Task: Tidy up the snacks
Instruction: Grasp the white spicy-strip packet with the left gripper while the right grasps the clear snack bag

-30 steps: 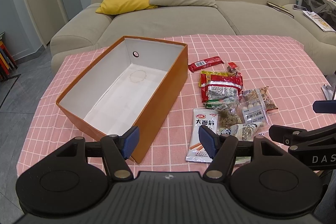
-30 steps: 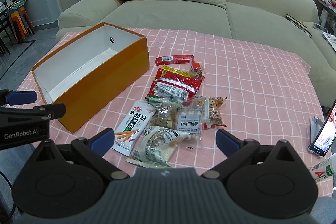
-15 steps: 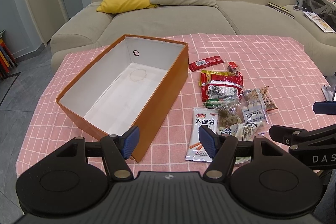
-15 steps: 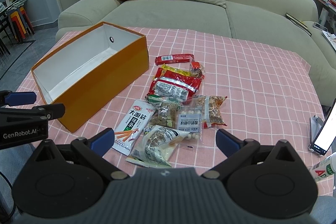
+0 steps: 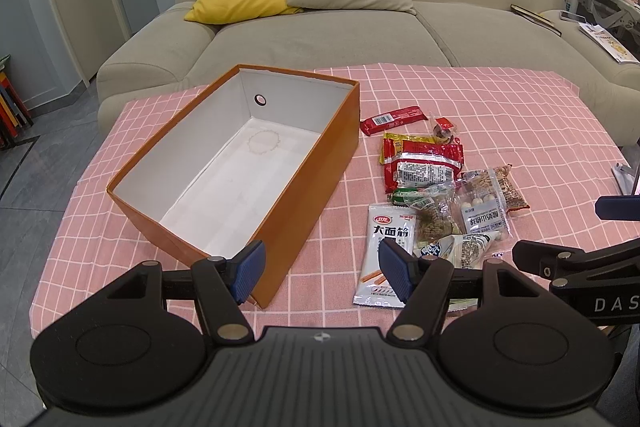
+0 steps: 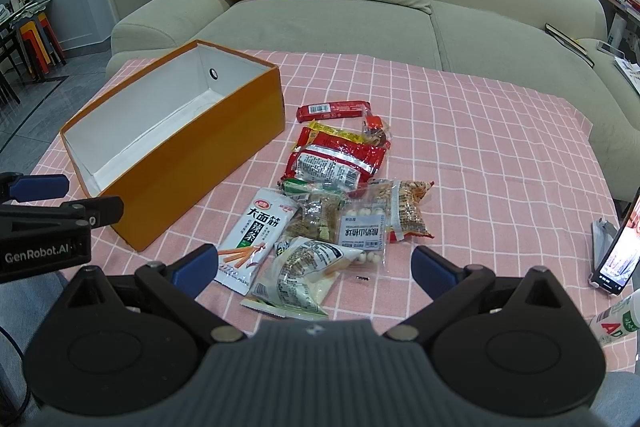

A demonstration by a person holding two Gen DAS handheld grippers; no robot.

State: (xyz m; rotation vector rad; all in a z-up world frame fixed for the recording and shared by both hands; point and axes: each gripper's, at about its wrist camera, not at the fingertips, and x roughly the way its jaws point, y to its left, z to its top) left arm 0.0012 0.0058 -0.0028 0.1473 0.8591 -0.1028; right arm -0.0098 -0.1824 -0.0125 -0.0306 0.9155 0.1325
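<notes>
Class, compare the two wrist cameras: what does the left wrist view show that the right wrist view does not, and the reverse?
Only the left wrist view shows the ring mark on the box floor. Only the right wrist view shows the propped phone, the bottle and the stacked stools. Both show the orange box, the snack packets, the pink checked cloth and the sofa.

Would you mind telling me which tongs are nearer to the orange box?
Left. The left tongs hover at the orange box's near corner; the right tongs hover over the snack packets beside it.
</notes>
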